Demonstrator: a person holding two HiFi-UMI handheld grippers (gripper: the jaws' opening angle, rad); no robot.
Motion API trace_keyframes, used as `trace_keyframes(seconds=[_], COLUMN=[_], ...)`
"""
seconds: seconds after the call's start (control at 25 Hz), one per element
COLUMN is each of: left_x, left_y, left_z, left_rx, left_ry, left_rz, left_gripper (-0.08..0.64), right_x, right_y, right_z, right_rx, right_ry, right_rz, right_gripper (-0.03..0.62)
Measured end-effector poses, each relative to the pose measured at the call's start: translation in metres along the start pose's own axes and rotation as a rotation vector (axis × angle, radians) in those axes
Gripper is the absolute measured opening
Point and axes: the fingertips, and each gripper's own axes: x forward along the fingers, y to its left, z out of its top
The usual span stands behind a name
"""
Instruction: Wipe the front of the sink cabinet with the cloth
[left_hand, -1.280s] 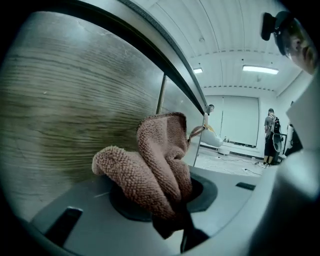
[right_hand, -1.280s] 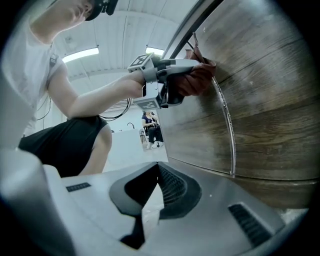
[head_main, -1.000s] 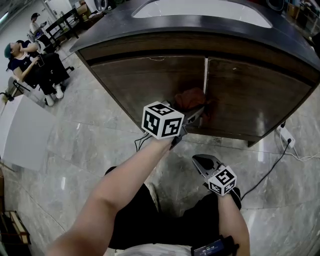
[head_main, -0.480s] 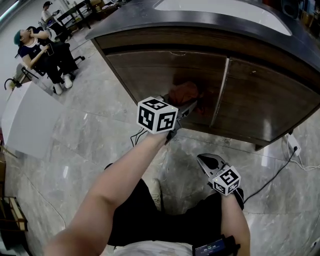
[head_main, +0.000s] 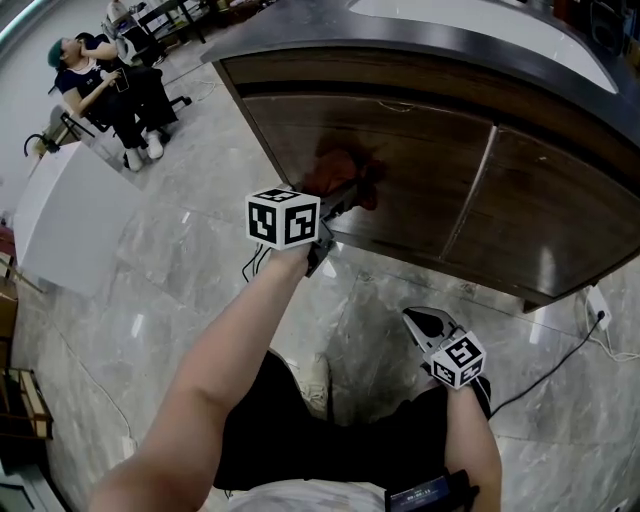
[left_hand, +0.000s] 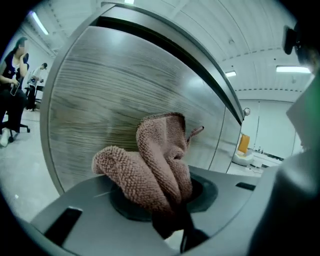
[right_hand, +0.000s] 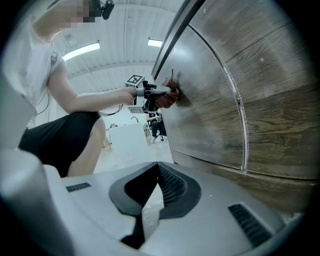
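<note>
Against the left door of the sink cabinet (head_main: 430, 170), near its upper part, the left gripper (head_main: 347, 196) is holding the reddish-brown cloth (head_main: 338, 172) to the wood, its jaws clamping tight on the bunched fabric. Lower down, beside the person's leg and well apart from the cabinet, the right gripper (head_main: 424, 322) is hanging over the marble floor (head_main: 180, 260), its jaws closing together on nothing.

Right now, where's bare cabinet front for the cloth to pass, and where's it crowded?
Bare: the left door between the cloth and the door seam, the strip from cloth to the cabinet's left edge, the whole right door. Crowded: where the left gripper holds the cloth on the door, plus the power strip and cable on the floor at the right end.
</note>
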Motion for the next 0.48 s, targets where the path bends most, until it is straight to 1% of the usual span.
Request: trace_keyframes(seconds=[0.28, 0.48], left_x=[-0.041, -0.066], left_y=[0.064, 0.122], left_z=[0.001, -0.016], left_rx=[-0.054, -0.076], left_ry=[-0.012, 0.018], left_rz=[0.131, 0.252], left_gripper=[0.114, 0.114], right_x=[0.015, 0.022], right_y=[0.002, 0.004], right_z=[-0.004, -0.006], right_rx=[0.003, -0.001], right_ry=[0.018, 0.027], right_rz=[0.030, 0.040], right_gripper=[0.012, 0.012])
